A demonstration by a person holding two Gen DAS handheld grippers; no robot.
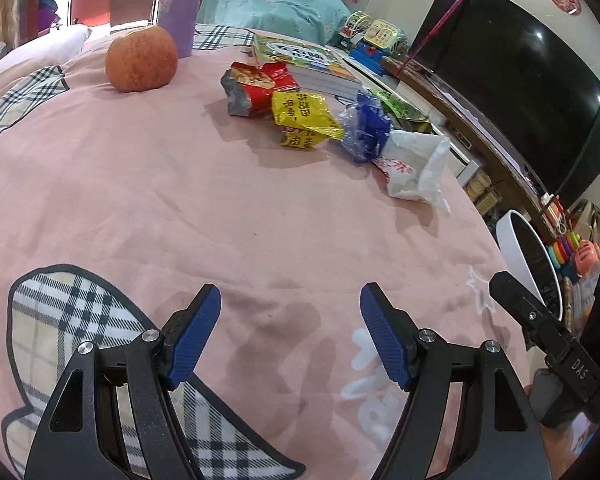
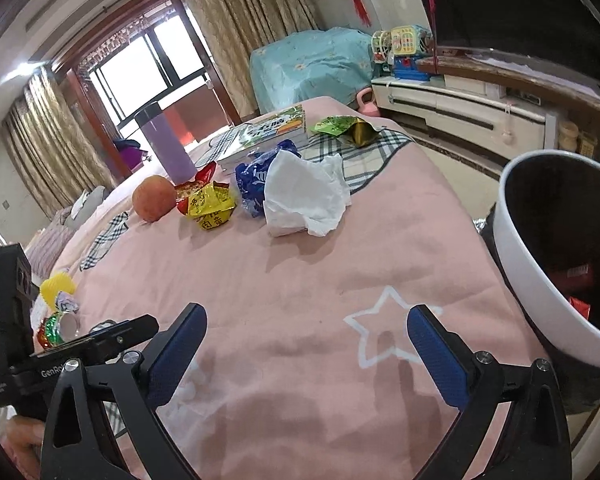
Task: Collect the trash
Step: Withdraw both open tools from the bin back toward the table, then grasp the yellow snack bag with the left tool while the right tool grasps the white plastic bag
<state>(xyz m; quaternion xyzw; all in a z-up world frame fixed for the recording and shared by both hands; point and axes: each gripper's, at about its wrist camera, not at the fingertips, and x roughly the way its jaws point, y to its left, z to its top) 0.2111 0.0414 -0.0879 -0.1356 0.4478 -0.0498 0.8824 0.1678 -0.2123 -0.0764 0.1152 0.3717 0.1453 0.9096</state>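
Trash lies in a row on the pink bedspread (image 1: 180, 200): a red snack wrapper (image 1: 256, 88), a yellow wrapper (image 1: 304, 120), a crumpled blue wrapper (image 1: 366, 128) and a white plastic bag (image 1: 414, 166). They also show in the right wrist view: yellow wrapper (image 2: 212, 206), blue wrapper (image 2: 256, 180), white bag (image 2: 306, 194), and a green wrapper (image 2: 346, 126) farther back. A white trash bin (image 2: 540, 264) stands at the bed's right edge with red trash inside; it also shows in the left wrist view (image 1: 516, 252). My left gripper (image 1: 290, 304) and right gripper (image 2: 306, 320) are open and empty, well short of the trash.
An apple (image 1: 142, 58), a purple tumbler (image 1: 180, 8) and a book (image 1: 304, 64) sit behind the trash. A TV (image 1: 520, 80) on a stand is to the right. Small bright items (image 2: 58, 308) lie at the bed's left side.
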